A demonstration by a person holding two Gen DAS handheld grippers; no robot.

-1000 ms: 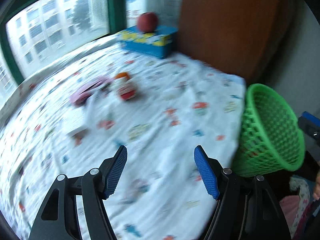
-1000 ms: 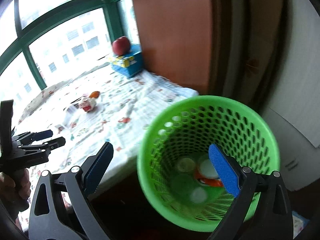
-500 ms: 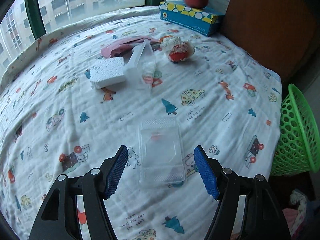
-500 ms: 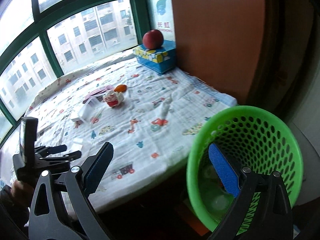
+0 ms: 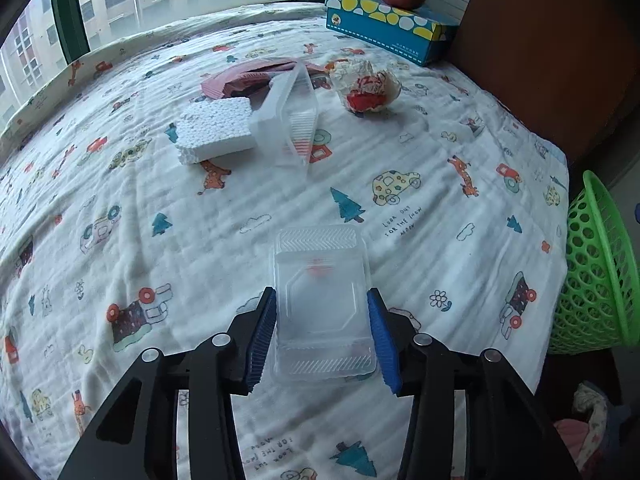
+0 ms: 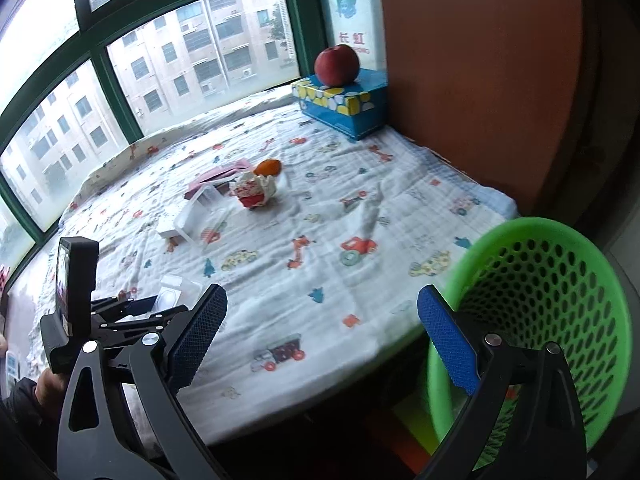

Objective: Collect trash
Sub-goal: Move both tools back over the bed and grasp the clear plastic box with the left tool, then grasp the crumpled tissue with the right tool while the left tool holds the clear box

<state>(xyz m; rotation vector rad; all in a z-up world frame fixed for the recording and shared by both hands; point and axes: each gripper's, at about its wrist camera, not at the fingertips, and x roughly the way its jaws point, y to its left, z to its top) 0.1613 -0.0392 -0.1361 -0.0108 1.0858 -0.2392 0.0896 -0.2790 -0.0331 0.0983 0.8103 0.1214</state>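
Left tool [image 5: 322, 334] has dropped onto the clear plastic tray [image 5: 322, 300], its jaws closing, pads now touching both sides — pickup looks imminent! It lies on the cartoon-print bedsheet [image 5: 420, 240]. From the right: right tool [image 6: 320, 334] gapes wide, empty, just beside the green basket [image 6: 560, 300]; big window [image 6: 180, 60] behind.

a red apple [image 6: 336, 65] sits on top of a blue tissue box [image 6: 344, 110] with yellow and white spots, at the far corner of the bed by a brown wooden panel [image 6: 480, 80]. a white sheet [image 5: 400, 152] printed with cars, trees and giraffes covers the bed. green window frames [image 6: 116, 92] show apartment blocks [image 6: 200, 52] outside. an orange fruit [image 6: 268, 167] lies mid-sheet
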